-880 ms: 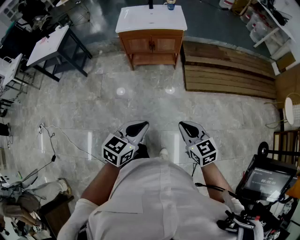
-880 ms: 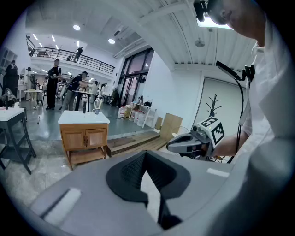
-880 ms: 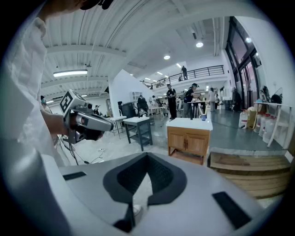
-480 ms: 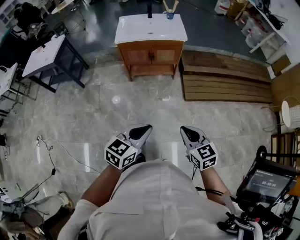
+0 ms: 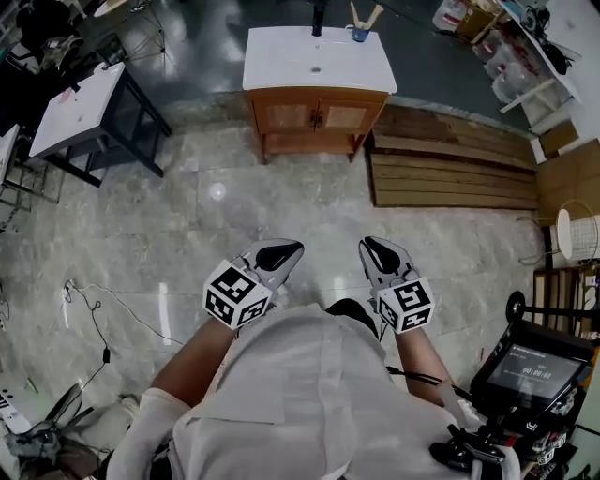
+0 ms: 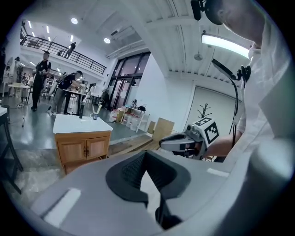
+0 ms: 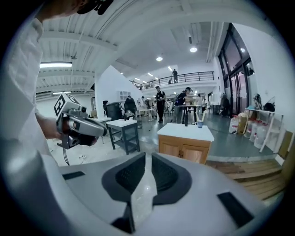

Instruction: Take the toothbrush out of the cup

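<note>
A blue cup [image 5: 360,34] with two pale toothbrushes [image 5: 373,17] in it stands at the back right of a white sink top [image 5: 281,64] on a wooden cabinet [image 5: 319,117], far ahead across the floor. The cup [image 6: 94,116] shows small in the left gripper view, and the cup [image 7: 199,124] also in the right gripper view. My left gripper [image 5: 289,248] and right gripper [image 5: 367,245] are held side by side close to the person's body, both shut and holding nothing, pointing toward the cabinet.
A black faucet [image 5: 318,17] stands on the sink top. A wooden platform [image 5: 450,169] lies right of the cabinet, a dark-framed table [image 5: 80,108] left of it. A cable [image 5: 103,314] trails on the marble floor. A stand with a screen [image 5: 534,361] is at lower right.
The head view has shifted so that the cabinet's back edge, the cup and the toothbrushes now show fully. Both grippers keep their places in front of the body, still shut.
</note>
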A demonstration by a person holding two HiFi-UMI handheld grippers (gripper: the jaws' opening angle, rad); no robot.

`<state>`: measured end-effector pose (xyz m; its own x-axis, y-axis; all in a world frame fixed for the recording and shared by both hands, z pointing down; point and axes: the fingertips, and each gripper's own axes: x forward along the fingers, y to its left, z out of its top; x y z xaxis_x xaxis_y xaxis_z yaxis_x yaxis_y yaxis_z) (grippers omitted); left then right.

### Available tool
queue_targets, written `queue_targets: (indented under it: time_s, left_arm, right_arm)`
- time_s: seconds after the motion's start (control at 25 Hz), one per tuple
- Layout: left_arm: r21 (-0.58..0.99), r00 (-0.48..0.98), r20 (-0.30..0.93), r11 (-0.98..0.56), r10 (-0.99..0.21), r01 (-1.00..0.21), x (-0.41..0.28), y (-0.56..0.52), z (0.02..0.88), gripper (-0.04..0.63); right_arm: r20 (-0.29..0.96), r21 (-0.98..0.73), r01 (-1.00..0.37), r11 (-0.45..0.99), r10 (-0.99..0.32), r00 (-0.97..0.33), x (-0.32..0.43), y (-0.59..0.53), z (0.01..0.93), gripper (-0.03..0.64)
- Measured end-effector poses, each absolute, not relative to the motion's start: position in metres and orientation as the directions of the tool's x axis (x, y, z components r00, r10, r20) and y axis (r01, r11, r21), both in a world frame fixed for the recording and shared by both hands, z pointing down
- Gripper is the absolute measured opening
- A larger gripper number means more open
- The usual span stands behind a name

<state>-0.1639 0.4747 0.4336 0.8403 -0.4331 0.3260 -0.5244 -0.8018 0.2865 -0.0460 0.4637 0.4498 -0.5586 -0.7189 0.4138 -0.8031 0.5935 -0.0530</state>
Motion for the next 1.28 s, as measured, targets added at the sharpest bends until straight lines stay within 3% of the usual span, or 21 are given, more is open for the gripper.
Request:
queue_targets:
  time_s: [0.36, 0.72, 1.0, 1.28]
  left_arm:
    - [0.325, 0.843, 0.322, -0.786, -0.43, -0.526, -0.163, 0.402, 0.45, 0.006]
    - [0.309, 0.822, 0.353, -0.774, -0.447, -0.553, -0.138, 0.297, 0.438, 0.006]
    - [0.282, 0.808, 0.346, -0.768, -0.477, -0.575, -0.071, 0.207, 0.426, 0.006]
    - [0.275, 0.792, 0.354, -0.754, -0.498, -0.597, -0.077, 0.177, 0.419, 0.006]
  right_arm:
    - [0.466, -0.08, -0.81, 0.581, -0.697, -0.546, -0.049, 0.406, 0.464, 0.037]
    - [0.426, -0.074, -0.789, 0.61, -0.696, -0.578, -0.026, 0.288, 0.457, 0.048]
    - [0.409, -0.095, -0.755, 0.649, -0.666, -0.624, 0.026, 0.196, 0.459, 0.071]
    - [0.411, -0.107, -0.758, 0.644, -0.665, -0.623, 0.023, 0.173, 0.459, 0.071]
